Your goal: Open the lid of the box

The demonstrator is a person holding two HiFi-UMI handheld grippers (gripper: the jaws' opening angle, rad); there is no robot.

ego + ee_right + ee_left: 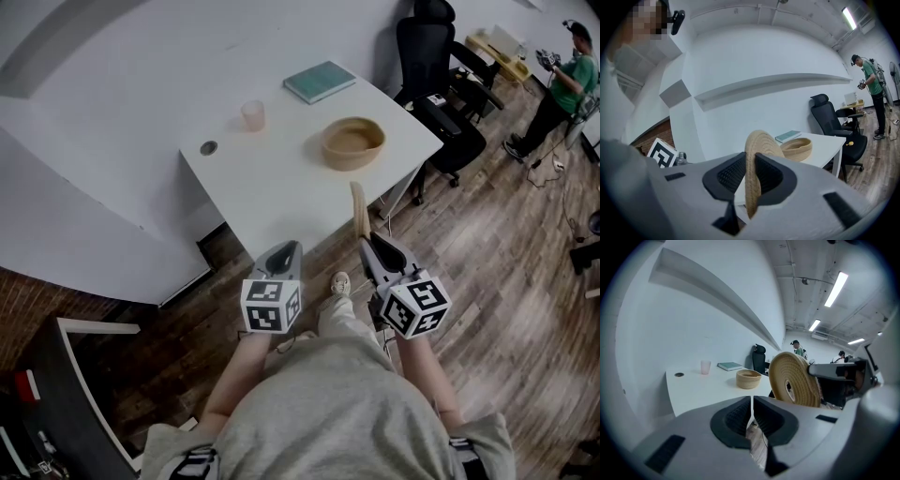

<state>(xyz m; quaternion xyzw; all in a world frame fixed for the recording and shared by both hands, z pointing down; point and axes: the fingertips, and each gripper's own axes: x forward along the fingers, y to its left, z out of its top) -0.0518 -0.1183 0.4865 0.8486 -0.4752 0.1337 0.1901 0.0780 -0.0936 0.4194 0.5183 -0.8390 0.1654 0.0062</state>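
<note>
The box is a round woven basket [352, 142] standing open on the white table [281, 202]; it also shows as the basket [748, 378] and the basket [797, 148]. Its flat woven lid [358, 208] is off the basket and held on edge below the table's near edge. My right gripper [371, 242] is shut on the lid [757, 159], both pads pressing its faces. From the left I see the lid [794, 379] as a disc in the right gripper [839, 372]. My left gripper [284, 251] is shut and empty, beside the right one.
A teal book [320, 81], a pink cup [252, 115] and a cable grommet [208, 148] lie on the table. Black office chairs [441, 84] stand to its right. A person in a green shirt [562, 84] stands far right on the wooden floor.
</note>
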